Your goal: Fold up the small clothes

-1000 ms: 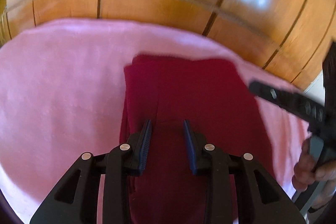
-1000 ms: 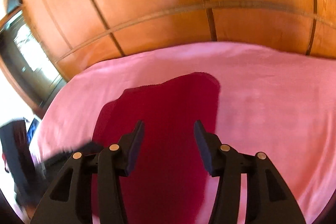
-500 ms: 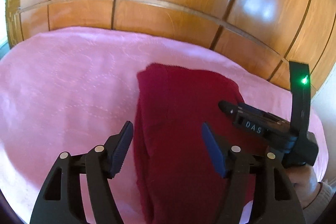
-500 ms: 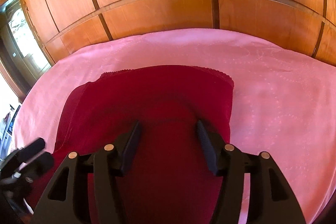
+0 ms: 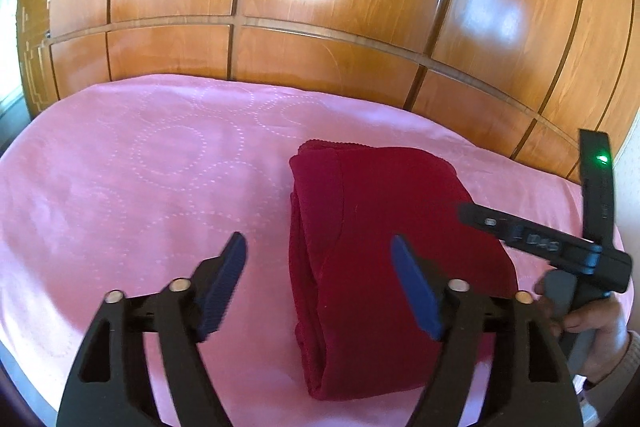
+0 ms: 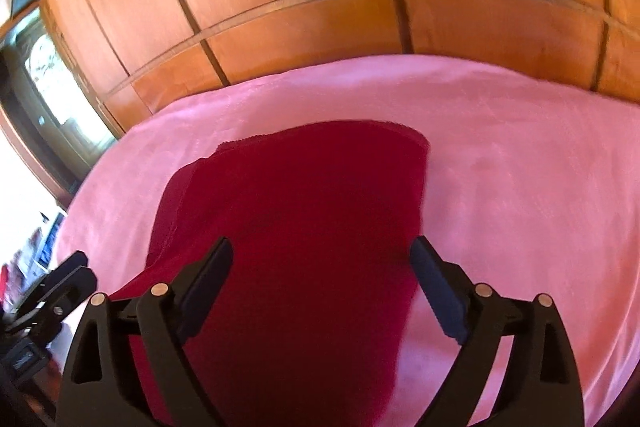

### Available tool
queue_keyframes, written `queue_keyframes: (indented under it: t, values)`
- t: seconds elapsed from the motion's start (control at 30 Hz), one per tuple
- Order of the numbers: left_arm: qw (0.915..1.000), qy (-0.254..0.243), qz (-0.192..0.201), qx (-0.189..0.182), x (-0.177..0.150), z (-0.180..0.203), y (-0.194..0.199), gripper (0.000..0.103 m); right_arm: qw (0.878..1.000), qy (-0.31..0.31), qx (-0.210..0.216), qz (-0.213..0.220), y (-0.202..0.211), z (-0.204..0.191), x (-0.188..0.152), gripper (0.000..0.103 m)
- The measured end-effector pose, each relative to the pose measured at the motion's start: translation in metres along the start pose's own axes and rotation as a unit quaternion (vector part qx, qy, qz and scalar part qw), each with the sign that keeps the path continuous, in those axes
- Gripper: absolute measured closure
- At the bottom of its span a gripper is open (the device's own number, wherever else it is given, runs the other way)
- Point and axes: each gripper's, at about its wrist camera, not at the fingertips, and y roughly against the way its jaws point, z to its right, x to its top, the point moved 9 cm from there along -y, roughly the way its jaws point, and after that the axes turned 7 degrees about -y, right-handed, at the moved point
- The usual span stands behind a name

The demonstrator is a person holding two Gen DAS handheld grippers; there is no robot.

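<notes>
1. Looking down both sets of tongs from the near edge of the bed: left tongs (image 5: 318,287) stand wide with nothing between the pads, and their jaws have just been opening. One blue pad (image 5: 224,287) hangs over bare pink cover, the other over the cloth.
2. Right tongs (image 6: 322,291) also wide and empty-handed, jaws likewise just been opening. Dark red cloth fills the gap below them, but the pads do not press it.
3. Folded red garment (image 5: 384,247) lies flat on the pink bedspread (image 5: 160,167). In the left view it sits right of the tongs' centre line, with its stacked left edge showing several layers.
4. Long axis runs away from the person, near edge to far edge. The far end shows a scalloped hem.
5. In the right view the garment (image 6: 296,227) sits dead ahead and slightly left. The right tongs are the nearer pair, squarely over it; the left tongs straddle only its left edge.
6. The right-hand tool and the hand (image 5: 592,323) holding it show at the garment's right side in the left view.
7. Judgement: the fold looks done or nearly so. Any further fold would go across the long axis, near end towards far end.
8. Beyond the bed: wooden wardrobe panels (image 5: 320,59), glossy, with glare.
</notes>
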Motion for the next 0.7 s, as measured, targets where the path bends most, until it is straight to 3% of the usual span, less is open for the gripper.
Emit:
queue_keyframes:
  t: [0.33,0.43,0.53,0.6,0.7]
  values:
    - [0.9994,0.002,-0.032,-0.009,-0.014,-0.006,-0.023,0.027,0.998,-0.056,0.016,-0.021,0.014,0.046,-0.016,0.009]
    - [0.9989,0.008,-0.042,-0.017,-0.017,-0.009,-0.03,0.027,0.996,-0.077,0.043,-0.03,0.011,0.049,-0.019,0.008]
    - [0.9978,0.014,-0.054,-0.035,-0.02,-0.01,-0.039,0.027,0.99,-0.106,0.084,-0.044,0.005,0.048,-0.019,0.008]
    - [0.9958,0.019,-0.065,-0.061,-0.022,-0.008,-0.047,0.027,0.984,-0.116,0.117,-0.059,0.0,0.043,-0.018,0.008]
    - [0.9893,0.047,-0.085,-0.109,-0.026,-0.009,-0.062,0.027,0.979,-0.13,0.135,-0.078,-0.014,0.044,-0.02,0.009]
